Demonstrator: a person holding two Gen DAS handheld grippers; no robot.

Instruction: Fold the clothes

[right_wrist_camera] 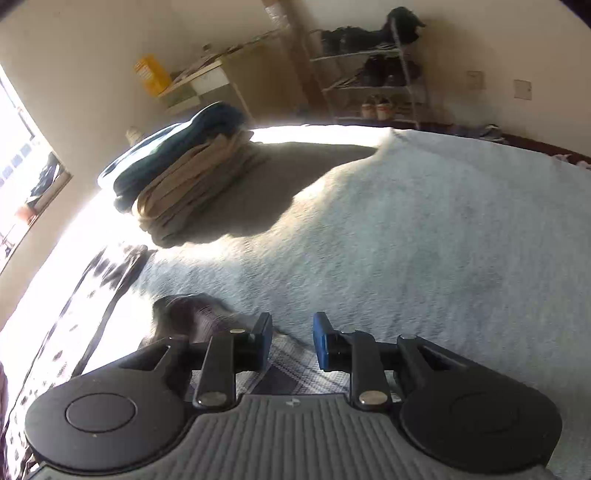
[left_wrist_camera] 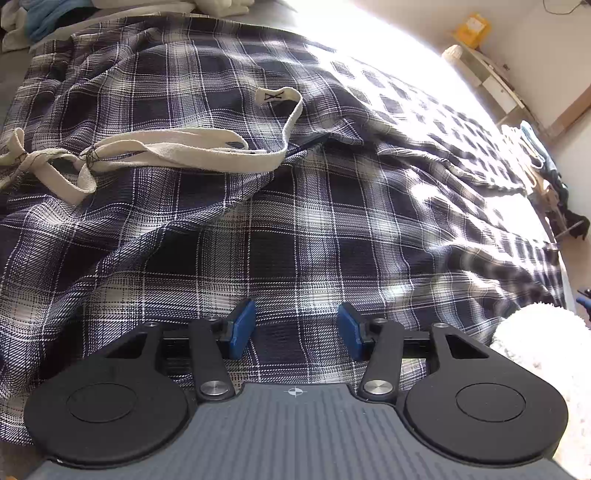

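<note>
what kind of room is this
Most likely a bedroom at home. A plaid garment lies spread over a wide bed-like surface covered by a fluffy pale blanket, a stack of folded clothes sits on it, and a metal shoe rack stands by the wall.

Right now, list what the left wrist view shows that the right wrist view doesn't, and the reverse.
Left wrist only: the cream drawstring lying across the spread plaid garment, and the left tongs, open above it.

Right wrist only: the stack of folded clothes, the metal shoe rack and the right tongs, open.

Both: plaid cloth, the white fleece blanket, the yellow box.
</note>
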